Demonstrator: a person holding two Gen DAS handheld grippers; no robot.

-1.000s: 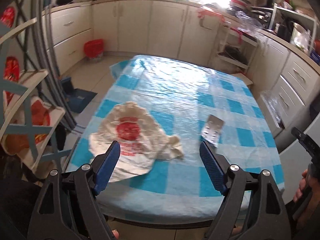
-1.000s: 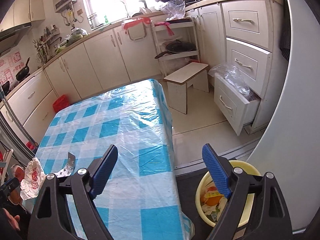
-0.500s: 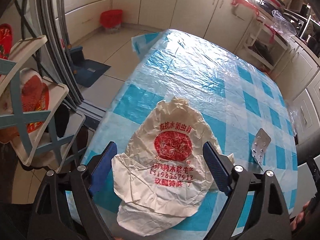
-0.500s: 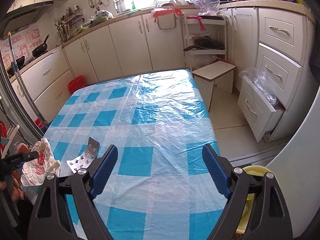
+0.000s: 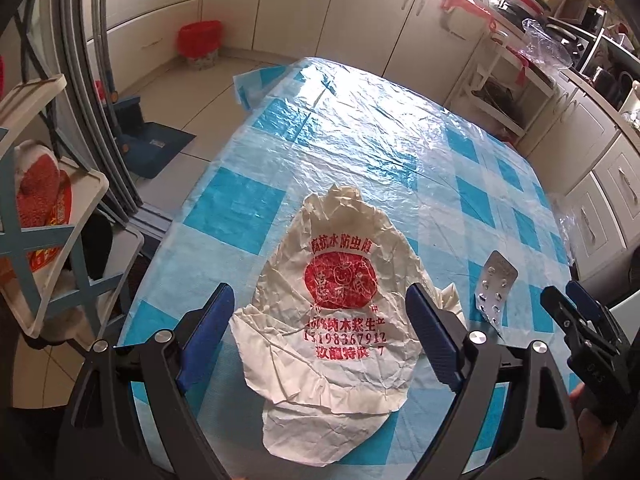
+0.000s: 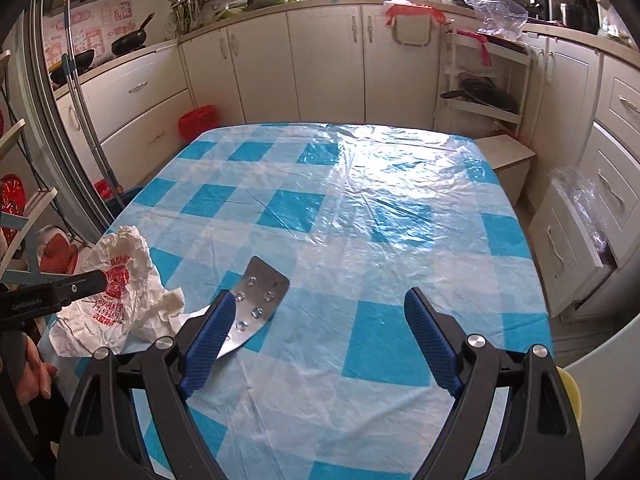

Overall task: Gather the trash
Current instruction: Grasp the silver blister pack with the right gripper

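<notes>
Two trash items on the blue-and-white checked plastic-covered tabletop [image 6: 360, 208]: one crumpled white paper wrapper with red print [image 5: 332, 304] and, at its 3 o'clock, one silver foil blister pack [image 5: 496, 284]. Left hand-held gripper [image 5: 320, 336] spread wide astride the wrapper; right hand-held gripper [image 6: 316, 340] wide, blister pack at 10 o'clock. Since the earlier frame both have advanced closer

Table [image 6: 360, 208] under blue-checked plastic cloth; on it crumpled paper bag [image 5: 336, 304], silver blister pack [image 5: 494, 290].
</notes>
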